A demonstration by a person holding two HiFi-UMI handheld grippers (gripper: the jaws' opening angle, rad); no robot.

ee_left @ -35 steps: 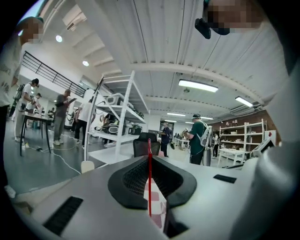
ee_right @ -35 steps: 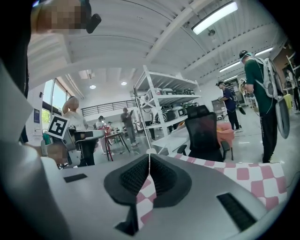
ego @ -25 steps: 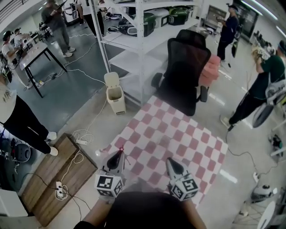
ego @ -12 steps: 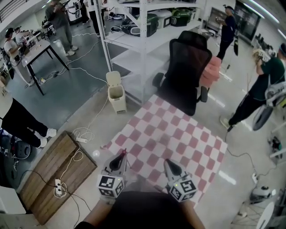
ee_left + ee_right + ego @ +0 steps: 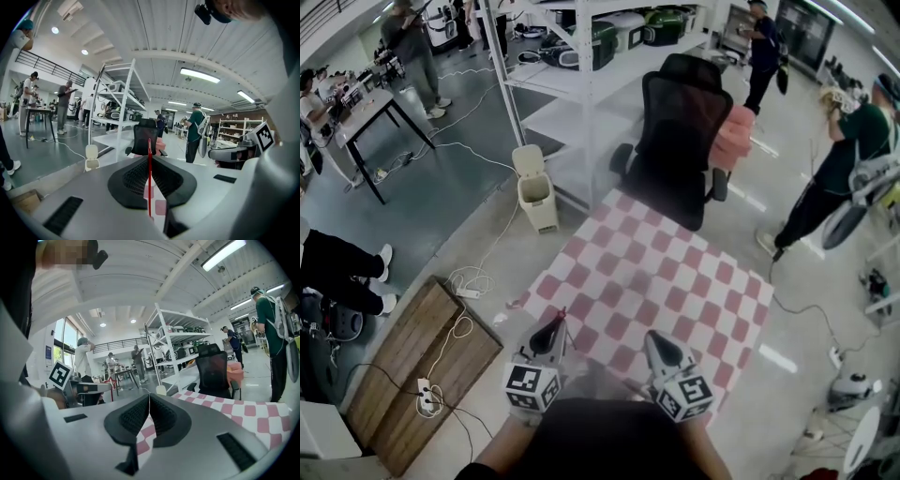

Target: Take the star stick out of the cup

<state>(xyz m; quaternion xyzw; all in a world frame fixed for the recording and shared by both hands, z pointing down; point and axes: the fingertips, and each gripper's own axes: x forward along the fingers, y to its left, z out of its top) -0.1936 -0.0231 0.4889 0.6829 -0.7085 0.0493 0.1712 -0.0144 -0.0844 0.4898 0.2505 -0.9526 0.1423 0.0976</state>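
- Red and very thin, the star stick is standing upright between the fingers of the left gripper, which are clenching on its shaft. It is hanging over the near edge of the tabletop, toward the left corner.
- Fingers of the right gripper are pressing together on nothing, beside the left one over the same near edge.
- No cup is showing in any view, so the stick looks to be already out of it. Whether the cup is standing or tipped cannot be told.
- Slipping is the main risk: the fingers are pinching only a narrow shaft, so a quick swing or tilt of the hand could be letting the stick pivot or slide down out of the grip.
- Knocking is the second risk: with both grippers riding close together, a sideways move could be driving the stick against the right gripper and bending it or flicking it loose onto the floor.
- Red-and-white checked cloth is covering the tabletop, and nothing is lying on the part in view.
- An office chair is standing at the far edge, with a white shelving rack behind it and a small bin beyond the far left corner.
- A wooden board and loose cables are lying on the floor off the left edge, and several people are standing around the room.
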